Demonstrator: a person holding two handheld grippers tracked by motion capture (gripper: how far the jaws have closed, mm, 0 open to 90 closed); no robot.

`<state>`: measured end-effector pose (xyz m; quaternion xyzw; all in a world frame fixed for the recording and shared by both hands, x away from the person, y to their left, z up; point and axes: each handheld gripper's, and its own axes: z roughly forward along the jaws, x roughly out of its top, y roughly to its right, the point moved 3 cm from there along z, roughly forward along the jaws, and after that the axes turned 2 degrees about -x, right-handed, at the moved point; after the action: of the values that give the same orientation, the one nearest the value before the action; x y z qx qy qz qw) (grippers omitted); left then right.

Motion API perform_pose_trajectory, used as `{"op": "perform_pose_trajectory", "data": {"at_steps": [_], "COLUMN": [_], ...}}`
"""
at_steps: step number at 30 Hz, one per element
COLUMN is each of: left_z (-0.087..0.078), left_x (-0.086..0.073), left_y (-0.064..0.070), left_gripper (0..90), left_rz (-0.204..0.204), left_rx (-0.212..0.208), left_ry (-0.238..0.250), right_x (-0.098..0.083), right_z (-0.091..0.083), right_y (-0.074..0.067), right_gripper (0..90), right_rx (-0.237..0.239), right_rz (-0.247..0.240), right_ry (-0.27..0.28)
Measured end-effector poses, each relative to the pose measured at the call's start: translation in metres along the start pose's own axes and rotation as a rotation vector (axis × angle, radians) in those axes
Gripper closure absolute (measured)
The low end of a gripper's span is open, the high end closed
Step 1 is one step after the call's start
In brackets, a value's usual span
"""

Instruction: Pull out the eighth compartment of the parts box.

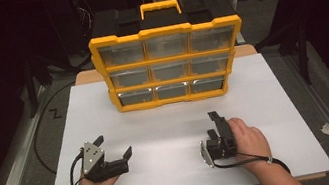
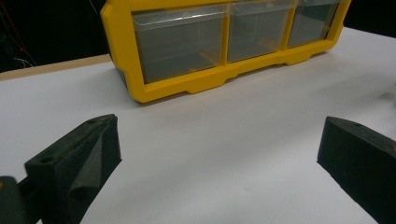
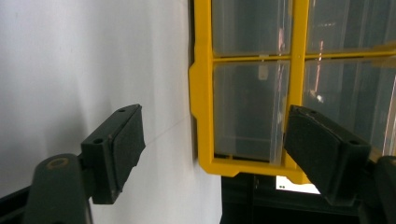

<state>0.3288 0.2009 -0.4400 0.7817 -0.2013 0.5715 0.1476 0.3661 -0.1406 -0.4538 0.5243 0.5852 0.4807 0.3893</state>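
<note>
While my left gripper [image 1: 114, 146] sits at the lower left of the high view with its jaws spread wide over bare board, my right gripper [image 1: 215, 132], rolled on its side at lower centre-right, also has its jaws parted and holds nothing. Both rest on the white rectangular board [image 1: 268, 120] covering the table. Nothing stands between them and the yellow plastic organiser with nine clear drawers [image 1: 170, 63] at upper centre, topped by a yellow carry handle [image 1: 160, 7]. I can't tell whether the drawers hold anything, and I read no lettering.
</note>
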Motion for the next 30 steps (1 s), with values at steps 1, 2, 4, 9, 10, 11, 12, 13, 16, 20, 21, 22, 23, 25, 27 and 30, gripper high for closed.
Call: {"op": "perform_pose_trajectory", "data": {"at_steps": [1, 2, 4, 9, 10, 11, 12, 13, 16, 20, 21, 22, 23, 25, 27, 30], "left_z": [0.0, 0.001, 0.001, 0.001, 0.001, 0.001, 0.001, 0.001, 0.001, 0.002, 0.002, 0.002, 0.002, 0.002, 0.002, 0.002], "left_x": [0.0, -0.001, -0.001, -0.001, -0.001, -0.001, -0.001, -0.001, -0.001, -0.002, -0.002, -0.002, -0.002, -0.001, -0.001, -0.002], "left_y": [0.0, 0.0, 0.001, 0.002, 0.002, 0.002, 0.002, 0.002, 0.001, 0.003, 0.003, 0.004, 0.004, 0.004, 0.004, 0.004], "left_gripper": [0.4, 0.4, 0.4, 0.4, 0.3, 0.4, 0.4, 0.3, 0.3, 0.3, 0.3, 0.4, 0.4, 0.4, 0.3, 0.3], "left_rz": [0.003, 0.005, 0.013, 0.024, 0.024, 0.025, 0.025, 0.023, 0.022, 0.026, 0.03, 0.034, 0.036, 0.036, 0.036, 0.035], "left_rx": [-0.003, -0.007, -0.011, -0.016, -0.018, -0.02, -0.02, -0.021, -0.022, -0.029, -0.03, -0.029, -0.027, -0.028, -0.026, -0.026], "left_ry": [-0.005, -0.008, -0.016, -0.016, -0.015, -0.015, -0.015, -0.016, -0.017, -0.025, -0.028, -0.028, -0.027, -0.026, -0.026, -0.027], "right_x": [0.002, 0.004, 0.008, 0.021, 0.024, 0.026, 0.03, 0.031, 0.038, 0.046, 0.047, 0.048, 0.05, 0.052, 0.053, 0.055], "right_z": [0.0, 0.002, 0.005, 0.011, 0.012, 0.013, 0.016, 0.016, 0.022, 0.028, 0.03, 0.031, 0.033, 0.037, 0.04, 0.045], "right_y": [0.0, 0.0, 0.001, 0.003, 0.005, 0.007, 0.01, 0.011, 0.018, 0.026, 0.029, 0.03, 0.031, 0.035, 0.037, 0.039], "right_gripper": [24.5, 26.4, 28.5, 33.3, 34.5, 35.2, 36.3, 36.7, 38.3, 39.7, 40.2, 40.6, 41.2, 42.7, 44.2, 45.1], "right_rx": [-0.001, -0.015, -0.022, -0.027, -0.036, -0.035, -0.039, -0.045, -0.055, -0.072, -0.079, -0.08, -0.084, -0.093, -0.093, -0.098], "right_rz": [0.001, -0.002, 0.002, 0.005, 0.003, -0.001, 0.003, 0.005, 0.01, 0.025, 0.023, 0.035, 0.039, 0.031, 0.037, 0.037], "right_ry": [0.0, 0.006, 0.002, 0.013, 0.02, 0.02, 0.026, 0.029, 0.029, 0.032, 0.033, 0.031, 0.037, 0.043, 0.036, 0.03]}}
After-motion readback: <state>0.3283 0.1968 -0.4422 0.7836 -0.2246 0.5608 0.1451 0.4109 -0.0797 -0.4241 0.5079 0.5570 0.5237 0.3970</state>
